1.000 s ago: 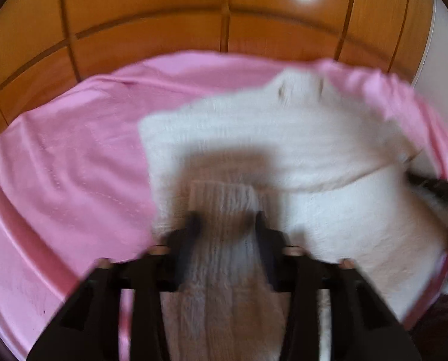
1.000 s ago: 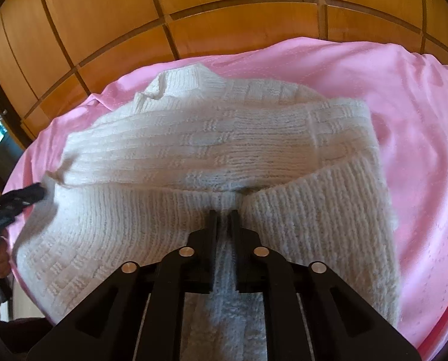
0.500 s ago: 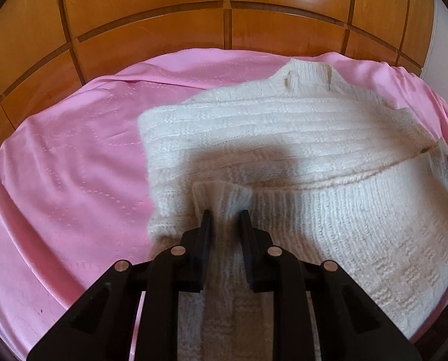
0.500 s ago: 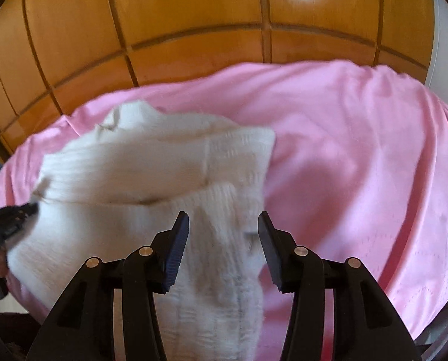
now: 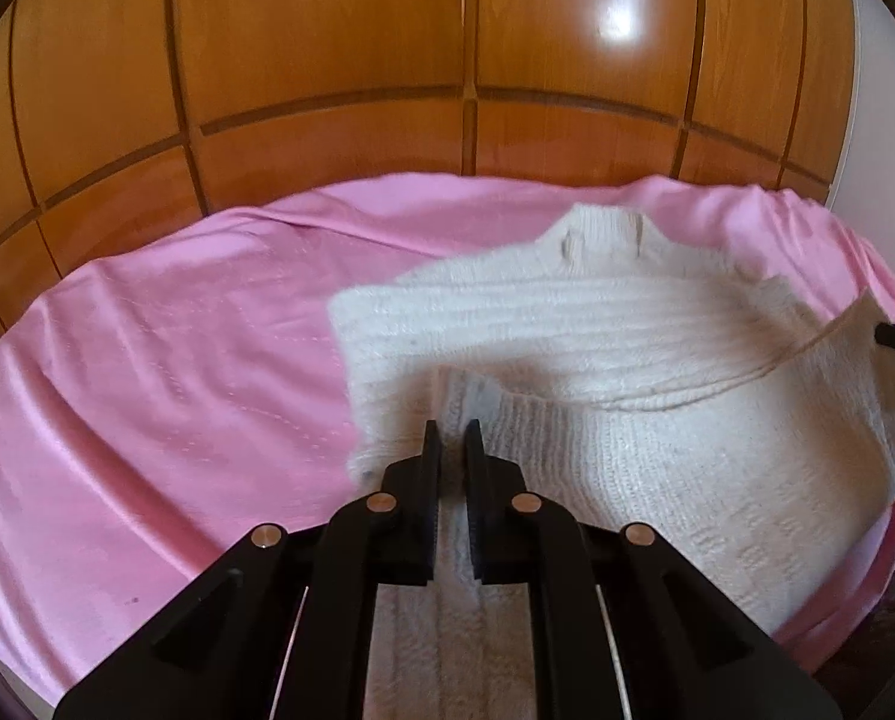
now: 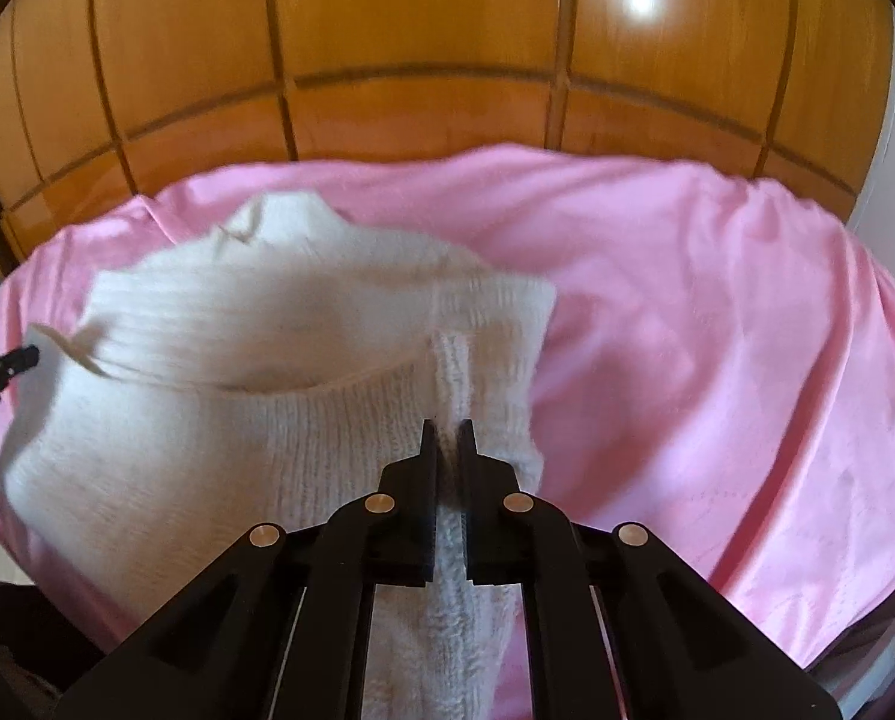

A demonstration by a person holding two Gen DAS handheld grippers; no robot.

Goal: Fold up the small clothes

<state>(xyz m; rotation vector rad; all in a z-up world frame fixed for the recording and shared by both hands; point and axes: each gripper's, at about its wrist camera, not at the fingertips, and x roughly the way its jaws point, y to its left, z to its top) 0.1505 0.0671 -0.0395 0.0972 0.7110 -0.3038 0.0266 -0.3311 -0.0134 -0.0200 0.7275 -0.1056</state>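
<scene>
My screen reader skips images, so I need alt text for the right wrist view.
The right gripper is shut on a fold of a white knit sweater, which lies on a pink sheet. Wooden panelled doors fill the background.

A cream knitted sweater (image 5: 597, 324) (image 6: 219, 420) lies on a pink sheet (image 5: 147, 390) (image 6: 717, 330), collar toward the sheet's far edge. Its ribbed hem is folded up over the body, and the near part is lifted off the sheet in bunched ridges.
</scene>
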